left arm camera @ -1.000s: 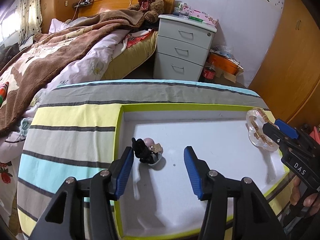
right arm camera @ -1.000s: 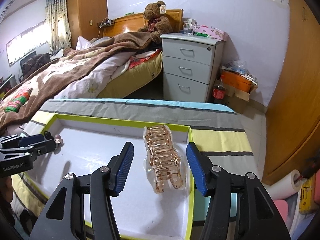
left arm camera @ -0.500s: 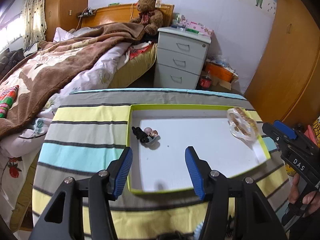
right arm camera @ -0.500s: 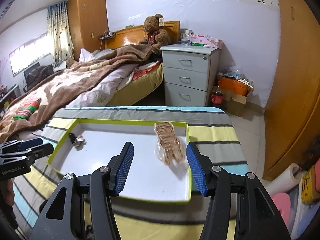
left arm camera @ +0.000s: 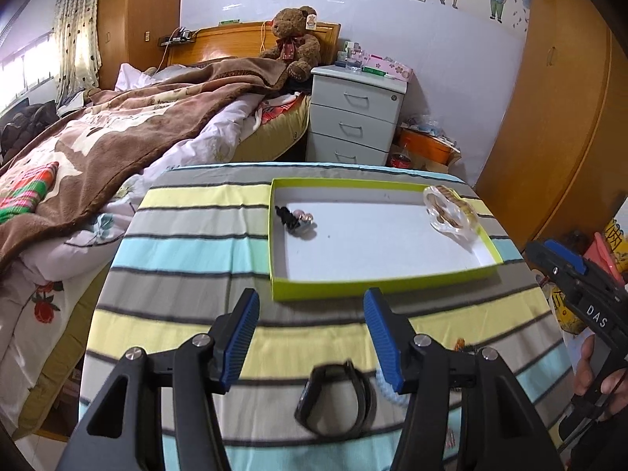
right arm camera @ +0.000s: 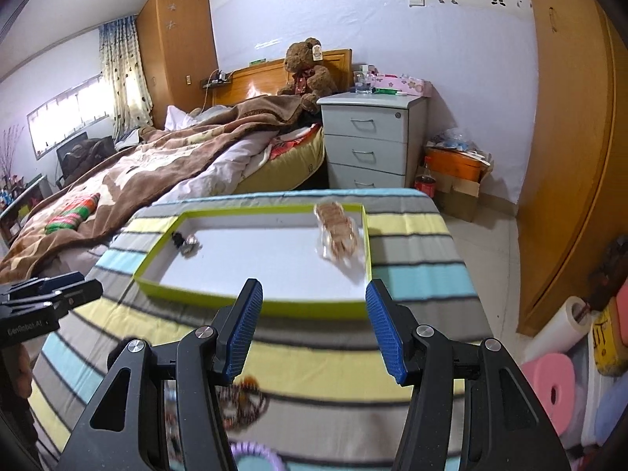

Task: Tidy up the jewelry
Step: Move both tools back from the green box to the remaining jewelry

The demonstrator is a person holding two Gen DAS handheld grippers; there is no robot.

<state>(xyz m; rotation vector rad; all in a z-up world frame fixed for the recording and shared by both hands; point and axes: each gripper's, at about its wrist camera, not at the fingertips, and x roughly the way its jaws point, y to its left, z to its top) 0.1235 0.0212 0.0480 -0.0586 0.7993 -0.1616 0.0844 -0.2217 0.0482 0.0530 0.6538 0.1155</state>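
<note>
Two grippers, one green tray

Left gripper [left arm camera: 310, 337] and right gripper [right arm camera: 312, 327] are both wide open, holding nothing. Tray [left arm camera: 376, 288] holds two things: one clear hair clip [left arm camera: 449, 212], one small black clip [left arm camera: 292, 219].

Your surface: table with striped cloth [left arm camera: 188, 251] | on it: green-rimmed tray [left arm camera: 274, 290], far half | black band [left arm camera: 333, 400] near edge | beaded piece [right arm camera: 245, 396] and purple ring [right arm camera: 251, 453] nearby
</note>
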